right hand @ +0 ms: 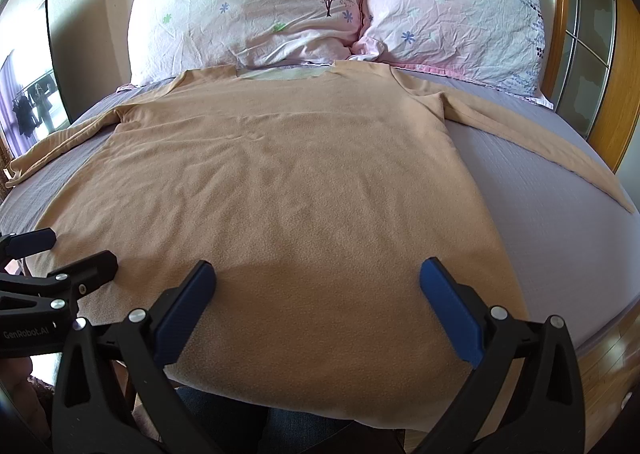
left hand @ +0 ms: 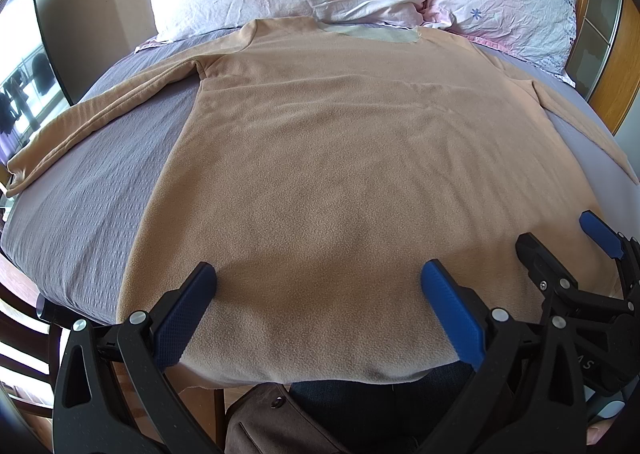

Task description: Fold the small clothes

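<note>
- Grey bed [left hand: 80,205], two floral pillows [right hand: 256,9] far ahead of both tongs.
- Tan fleece top [left hand: 340,173] spread flat, hem beneath both tongs.
- Left tongs [left hand: 318,310] and right tongs [right hand: 318,308]: spread wide, holding nothing.
- Left view alone: brown bag [left hand: 272,422] below hem.
- Right view alone: right sleeve [right hand: 540,137] fully visible.

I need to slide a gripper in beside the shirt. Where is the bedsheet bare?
Bare sheet lies right of the shirt body, bordered by the right sleeve. A second patch lies left of the body, below the left sleeve. By the pillows and at the hem, where the left gripper and right gripper hover open, it is crowded.
</note>
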`<state>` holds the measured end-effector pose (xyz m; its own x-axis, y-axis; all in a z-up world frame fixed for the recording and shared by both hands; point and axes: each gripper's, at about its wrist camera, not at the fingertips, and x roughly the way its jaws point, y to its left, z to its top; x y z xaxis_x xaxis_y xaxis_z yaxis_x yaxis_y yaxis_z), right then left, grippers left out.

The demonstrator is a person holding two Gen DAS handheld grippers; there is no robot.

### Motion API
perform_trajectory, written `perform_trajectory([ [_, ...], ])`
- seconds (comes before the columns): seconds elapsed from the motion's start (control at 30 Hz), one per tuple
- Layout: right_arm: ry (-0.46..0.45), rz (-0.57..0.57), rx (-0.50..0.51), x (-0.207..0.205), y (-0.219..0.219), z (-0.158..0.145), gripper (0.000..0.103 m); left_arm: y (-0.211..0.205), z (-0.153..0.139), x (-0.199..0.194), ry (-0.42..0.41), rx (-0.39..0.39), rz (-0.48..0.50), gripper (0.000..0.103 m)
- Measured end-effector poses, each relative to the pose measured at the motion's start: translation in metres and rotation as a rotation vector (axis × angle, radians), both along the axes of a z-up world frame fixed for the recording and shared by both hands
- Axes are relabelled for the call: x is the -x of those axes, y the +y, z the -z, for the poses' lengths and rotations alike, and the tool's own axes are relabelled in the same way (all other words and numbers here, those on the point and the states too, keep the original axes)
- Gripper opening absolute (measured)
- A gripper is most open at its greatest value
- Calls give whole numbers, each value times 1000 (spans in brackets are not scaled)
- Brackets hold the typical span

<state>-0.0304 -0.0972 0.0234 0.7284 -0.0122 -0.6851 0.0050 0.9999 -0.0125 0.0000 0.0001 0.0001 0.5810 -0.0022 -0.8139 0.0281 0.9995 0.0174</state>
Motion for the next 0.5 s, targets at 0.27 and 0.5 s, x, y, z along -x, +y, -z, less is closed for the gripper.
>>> perform_trajectory([
  [0.27, 1, 0, 1, 0, 0, 0, 101, 0, 0, 0, -1, 0, 0, 102],
  [0.5, -59, -29, 5, 2, -2, 1, 101, -1, 1, 3, -37, -8, -1, 102],
])
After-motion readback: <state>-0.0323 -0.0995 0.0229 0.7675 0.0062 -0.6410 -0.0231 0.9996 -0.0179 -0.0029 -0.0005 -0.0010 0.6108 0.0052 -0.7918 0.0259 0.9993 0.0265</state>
